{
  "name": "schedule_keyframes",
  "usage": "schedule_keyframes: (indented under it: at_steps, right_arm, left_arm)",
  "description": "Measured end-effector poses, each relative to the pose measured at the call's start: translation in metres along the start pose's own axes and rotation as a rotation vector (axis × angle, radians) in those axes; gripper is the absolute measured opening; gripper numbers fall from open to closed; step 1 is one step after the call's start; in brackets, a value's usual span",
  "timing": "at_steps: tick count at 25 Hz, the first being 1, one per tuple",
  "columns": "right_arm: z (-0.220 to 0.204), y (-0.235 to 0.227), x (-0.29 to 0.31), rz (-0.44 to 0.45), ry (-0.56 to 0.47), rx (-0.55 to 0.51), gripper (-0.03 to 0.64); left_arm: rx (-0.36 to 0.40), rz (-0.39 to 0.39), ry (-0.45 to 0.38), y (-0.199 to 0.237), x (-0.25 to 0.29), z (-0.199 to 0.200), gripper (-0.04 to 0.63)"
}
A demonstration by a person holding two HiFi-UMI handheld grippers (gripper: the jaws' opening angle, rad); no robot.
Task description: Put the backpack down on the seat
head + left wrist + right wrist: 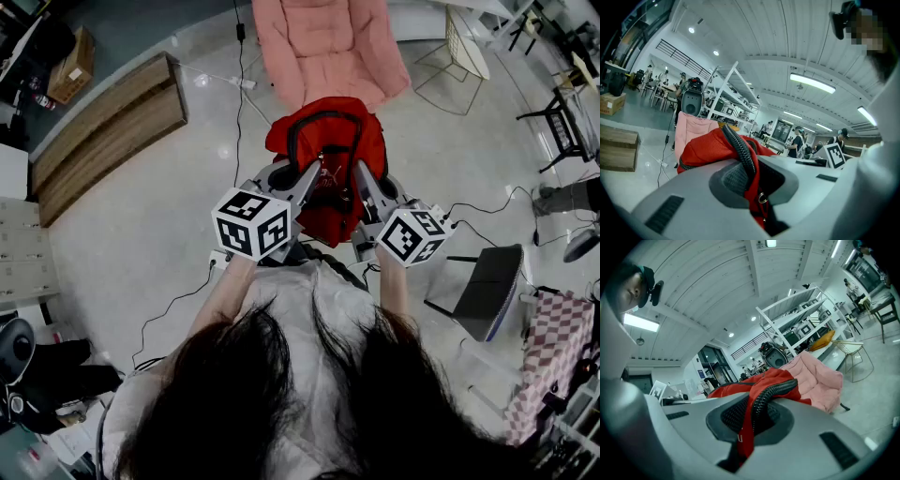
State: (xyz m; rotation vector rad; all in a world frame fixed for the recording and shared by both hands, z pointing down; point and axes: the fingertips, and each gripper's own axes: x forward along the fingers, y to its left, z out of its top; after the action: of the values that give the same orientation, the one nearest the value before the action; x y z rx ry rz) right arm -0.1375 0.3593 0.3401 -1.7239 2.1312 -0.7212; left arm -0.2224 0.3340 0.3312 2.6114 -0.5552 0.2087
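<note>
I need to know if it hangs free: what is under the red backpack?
Pale floor shows around the backpack, with the pink chair just beyond it. What lies directly beneath is covered by the backpack, held by the left gripper and right gripper.

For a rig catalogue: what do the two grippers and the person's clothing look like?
The left gripper and right gripper have smooth light-grey bodies with dark textured pads in oval recesses. Each carries a white cube with black square markers. The person wears a light top, forearms unsleeved.
</note>
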Motion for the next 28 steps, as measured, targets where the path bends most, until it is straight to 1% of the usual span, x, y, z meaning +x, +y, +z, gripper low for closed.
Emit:
schedule_keyframes:
  at_steps: [5, 14, 18, 23, 28]
  right_arm:
    - [0.001, -0.001, 0.001, 0.001, -0.008, -0.009, 0.035]
    - [-0.003, -0.007, 0.001, -0.023, -0.008, -0.009, 0.037]
    - [0.001, -0.020, 0.007, -0.037, -0.009, -0.005, 0.037]
    - [0.009, -0.034, 0.029, -0.053, -0.001, -0.010, 0.037]
    - [0.024, -0.064, 0.059, -0.068, 0.014, -0.011, 0.037]
  left_arm:
    - [-0.001, 0.009, -0.003, 0.000, 0.000, 0.000, 0.043]
    - [0.008, 0.014, 0.041, 0.000, 0.005, -0.006, 0.043]
    - [0.013, 0.009, 0.059, 0.005, 0.019, -0.005, 0.043]
    - [0.007, -0.007, 0.073, 0.022, 0.039, 0.004, 0.043]
    - [0.006, -0.021, 0.088, 0.045, 0.077, 0.018, 0.043]
